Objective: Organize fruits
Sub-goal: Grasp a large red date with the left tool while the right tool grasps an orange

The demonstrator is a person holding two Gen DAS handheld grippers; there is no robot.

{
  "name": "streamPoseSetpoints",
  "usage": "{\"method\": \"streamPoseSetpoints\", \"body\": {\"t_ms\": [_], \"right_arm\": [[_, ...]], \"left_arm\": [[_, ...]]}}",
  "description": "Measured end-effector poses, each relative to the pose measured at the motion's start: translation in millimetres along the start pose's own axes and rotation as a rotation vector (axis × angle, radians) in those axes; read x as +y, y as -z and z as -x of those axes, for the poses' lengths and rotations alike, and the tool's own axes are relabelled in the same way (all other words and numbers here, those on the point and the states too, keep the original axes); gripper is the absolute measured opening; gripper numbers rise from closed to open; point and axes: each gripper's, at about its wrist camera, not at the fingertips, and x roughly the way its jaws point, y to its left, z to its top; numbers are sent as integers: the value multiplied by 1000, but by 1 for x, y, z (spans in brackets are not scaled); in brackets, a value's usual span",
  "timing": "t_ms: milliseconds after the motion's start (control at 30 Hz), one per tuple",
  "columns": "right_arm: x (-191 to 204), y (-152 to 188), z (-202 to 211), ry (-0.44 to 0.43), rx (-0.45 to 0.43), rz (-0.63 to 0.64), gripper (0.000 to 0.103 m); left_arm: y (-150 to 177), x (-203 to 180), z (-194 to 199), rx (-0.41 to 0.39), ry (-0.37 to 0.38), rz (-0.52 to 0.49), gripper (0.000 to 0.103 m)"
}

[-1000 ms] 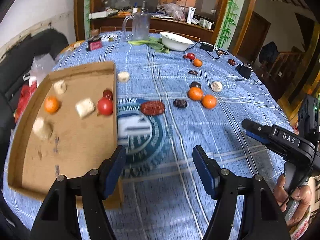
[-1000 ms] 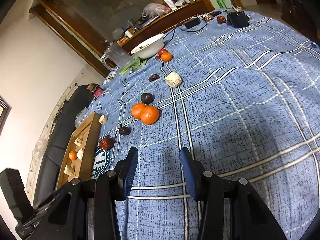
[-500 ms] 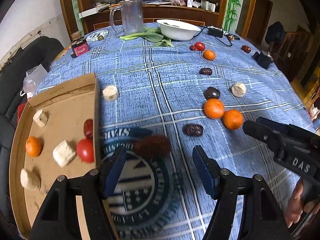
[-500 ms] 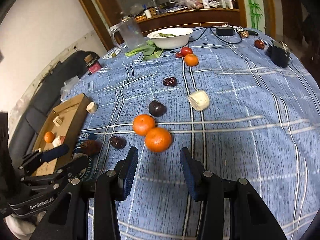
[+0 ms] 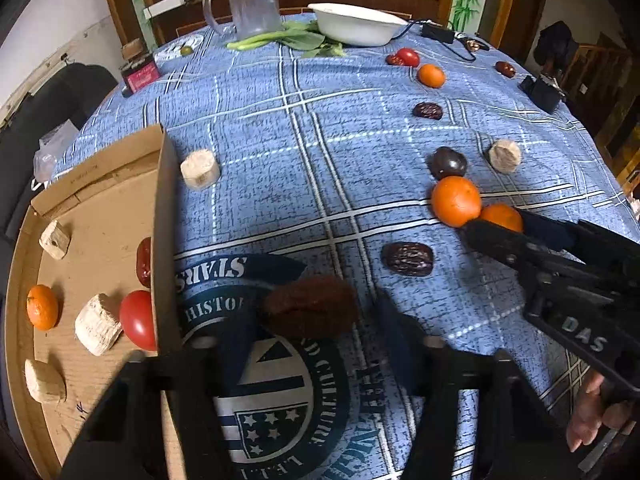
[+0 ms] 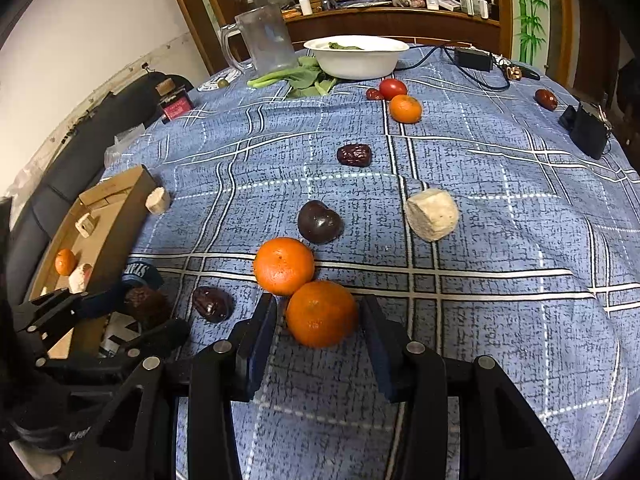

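Right gripper (image 6: pixel 320 322) has closed in over the last second: from well short of the fruit, its spread fingers now bracket the nearer tangerine (image 6: pixel 321 314), one pad at 9 o'clock and one at 3 o'clock, neither clearly touching the skin. That tangerine touches a second tangerine (image 6: pixel 284 266) at its 11 o'clock, so squeezing may nudge the neighbour.

Left gripper (image 5: pixel 316 340) has likewise advanced; its fingers, blurred with motion and spread wide, now flank the large red date (image 5: pixel 311 311) lying on the printed emblem of the blue plaid tablecloth (image 5: pixel 320 152), just right of the cardboard tray (image 5: pixel 164 220). A smaller dark date (image 5: pixel 408 259) sits at its 2 o'clock.

Both hands look 1 squeeze from a pick, I judge. The tray holds 1 tangerine, a tomato (image 5: pixel 138 320), a date and pale chunks, so sorting is underway with much fruit left on the cloth.
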Motion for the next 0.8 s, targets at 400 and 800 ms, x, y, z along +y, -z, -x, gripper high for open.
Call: {"method": "streamPoseSetpoints", "body": {"t_ms": [400,800], "right_arm": [[-5,8,15,-35,-24,-40,35],[25,12,74,-56,-110,6,36]], "left_arm": [[12,0,30,-77,39,23,44],[42,29,102,-197,137,111,44]]}}
